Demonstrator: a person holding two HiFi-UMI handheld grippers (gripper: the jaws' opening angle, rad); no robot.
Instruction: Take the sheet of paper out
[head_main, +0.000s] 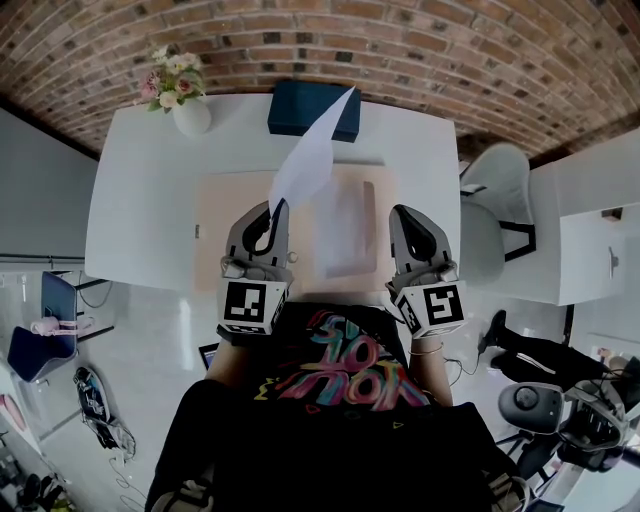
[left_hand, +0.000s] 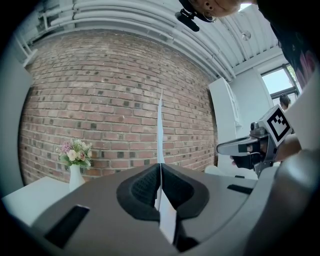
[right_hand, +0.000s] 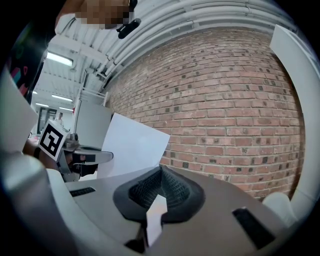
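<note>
Left hand-held gripper (head_main: 277, 210) is clamped shut on the sheet of paper (head_main: 312, 150), raised above the worktop (head_main: 140, 200). Right hand-held gripper (head_main: 402, 214) has its jaws together. Vase (head_main: 191, 117) holds flowers (head_main: 170, 82).

1. The right gripper (right_hand: 161, 171) has its jaws closed, the dark ribbed pads meeting at the tips.
2. At the left, the left gripper (right_hand: 102, 156) reaches a white sheet of paper (right_hand: 134, 147), which stands upright.
3. A brick wall (right_hand: 230, 100) fills the background.

My white table (head_main: 140, 200), seen from above.
A flower vase (head_main: 191, 116) stands at eleven o'clock, a dark blue box (head_main: 300, 108) at twelve, a beige mat (head_main: 225, 215) at centre.
</note>
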